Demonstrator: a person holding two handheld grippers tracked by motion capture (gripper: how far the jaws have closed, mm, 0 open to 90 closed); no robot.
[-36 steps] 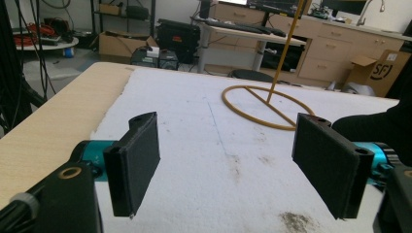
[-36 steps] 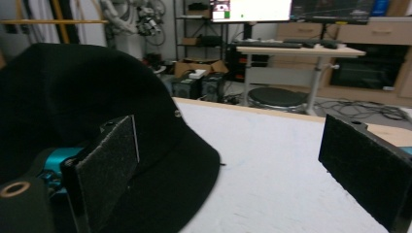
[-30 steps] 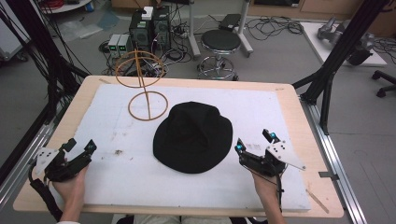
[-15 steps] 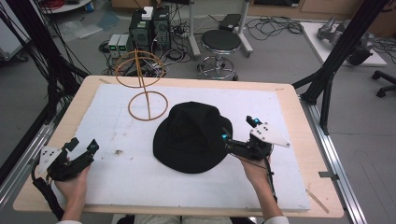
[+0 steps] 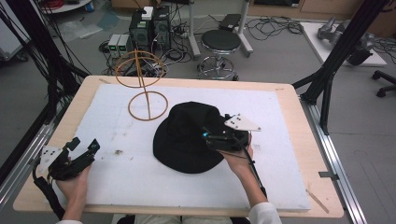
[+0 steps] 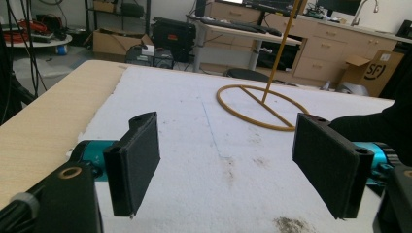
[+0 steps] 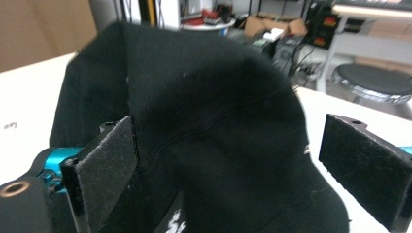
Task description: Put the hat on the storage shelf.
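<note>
A black hat (image 5: 184, 140) lies crown-up in the middle of the white foam board (image 5: 280, 154). My right gripper (image 5: 214, 127) is over the hat's right side, open. In the right gripper view the hat (image 7: 204, 111) bulges between the two spread pads (image 7: 104, 170), and I cannot tell whether they touch it. My left gripper (image 5: 85, 143) rests near the board's left edge, open, well clear of the hat. The left gripper view has bare foam between its pads (image 6: 133, 160); the hat's edge (image 6: 384, 124) shows at far right.
A yellow wire stand, an upright rod with a ring on top (image 5: 139, 70), has its base ring (image 5: 148, 106) on the board behind and left of the hat; the base ring (image 6: 262, 107) lies ahead of the left gripper. The wooden table rim (image 5: 299, 100) frames the board. Black frame posts (image 5: 327, 79) stand beside the table.
My right gripper has moved left and forward from the board's right side onto the right part of the hat. The left gripper has barely shifted.
</note>
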